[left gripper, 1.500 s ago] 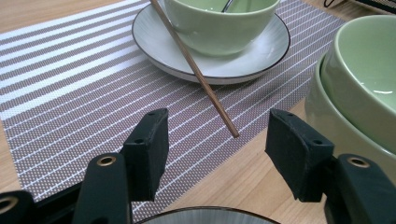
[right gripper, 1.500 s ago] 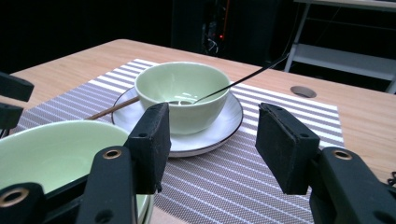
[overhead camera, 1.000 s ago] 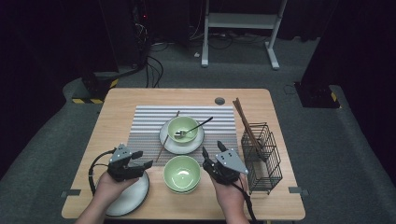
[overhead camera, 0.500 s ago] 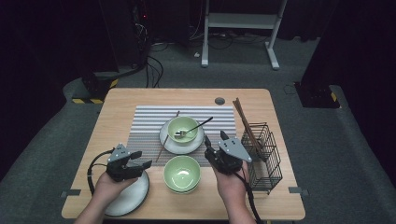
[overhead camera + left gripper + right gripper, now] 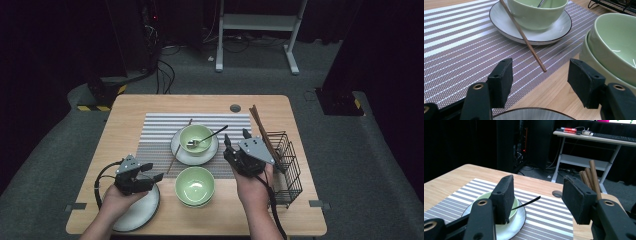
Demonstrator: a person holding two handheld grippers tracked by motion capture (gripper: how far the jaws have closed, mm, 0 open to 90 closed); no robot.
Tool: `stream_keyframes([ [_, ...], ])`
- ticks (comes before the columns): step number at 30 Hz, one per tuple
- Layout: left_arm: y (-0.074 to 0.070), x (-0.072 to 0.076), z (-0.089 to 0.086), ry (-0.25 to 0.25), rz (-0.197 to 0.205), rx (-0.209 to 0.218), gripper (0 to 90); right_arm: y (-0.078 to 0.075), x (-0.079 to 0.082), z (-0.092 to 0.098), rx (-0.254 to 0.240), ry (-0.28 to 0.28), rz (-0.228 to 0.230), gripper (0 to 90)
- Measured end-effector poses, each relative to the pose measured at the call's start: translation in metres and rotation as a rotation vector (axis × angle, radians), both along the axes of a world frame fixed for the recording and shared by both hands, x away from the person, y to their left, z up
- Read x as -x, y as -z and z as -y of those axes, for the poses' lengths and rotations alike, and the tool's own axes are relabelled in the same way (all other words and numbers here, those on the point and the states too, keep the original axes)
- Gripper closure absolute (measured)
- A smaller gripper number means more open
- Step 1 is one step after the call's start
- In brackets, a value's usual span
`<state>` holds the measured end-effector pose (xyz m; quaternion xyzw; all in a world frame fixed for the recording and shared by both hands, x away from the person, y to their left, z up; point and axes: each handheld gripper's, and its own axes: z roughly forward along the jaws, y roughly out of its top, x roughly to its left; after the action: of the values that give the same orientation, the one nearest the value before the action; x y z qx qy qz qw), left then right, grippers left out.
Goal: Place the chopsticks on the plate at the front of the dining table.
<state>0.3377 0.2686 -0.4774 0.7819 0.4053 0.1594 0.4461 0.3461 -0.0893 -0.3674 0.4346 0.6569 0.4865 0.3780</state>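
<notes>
Right gripper point(image 5: 235, 141) has lifted off the stacked bowls point(image 5: 195, 185) toward the far bowl point(image 5: 196, 137) with its spoon point(image 5: 212, 135), jaws open, empty. Left gripper point(image 5: 154, 172) unmoved over the plate point(image 5: 135, 215), jaws open, chopstick point(image 5: 524, 37) ahead.

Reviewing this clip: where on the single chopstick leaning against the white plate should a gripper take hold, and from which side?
Grip the chopstick near its low free end on the striped mat, coming from above with jaws across the shaft. That end lies clear of the plate rim; higher up it rests against the plate and bowl. The open left gripper already faces it.
</notes>
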Motion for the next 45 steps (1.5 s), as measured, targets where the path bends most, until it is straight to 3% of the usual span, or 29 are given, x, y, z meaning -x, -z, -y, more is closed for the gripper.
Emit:
stream_keyframes([
  [15, 0.0, -0.001, -0.002, 0.001, -0.01, 0.016, 36.9, -0.014, -0.016, 0.014, 0.003, 0.045, -0.005, 43.6],
  [31, 0.001, -0.001, -0.009, -0.017, -0.006, 0.034, 37.0, -0.018, -0.029, 0.029, -0.003, 0.091, 0.007, 48.2],
  [45, 0.001, -0.002, -0.007, -0.013, -0.007, 0.031, 36.9, -0.023, -0.041, 0.043, 0.0, 0.133, 0.01, 59.9],
])
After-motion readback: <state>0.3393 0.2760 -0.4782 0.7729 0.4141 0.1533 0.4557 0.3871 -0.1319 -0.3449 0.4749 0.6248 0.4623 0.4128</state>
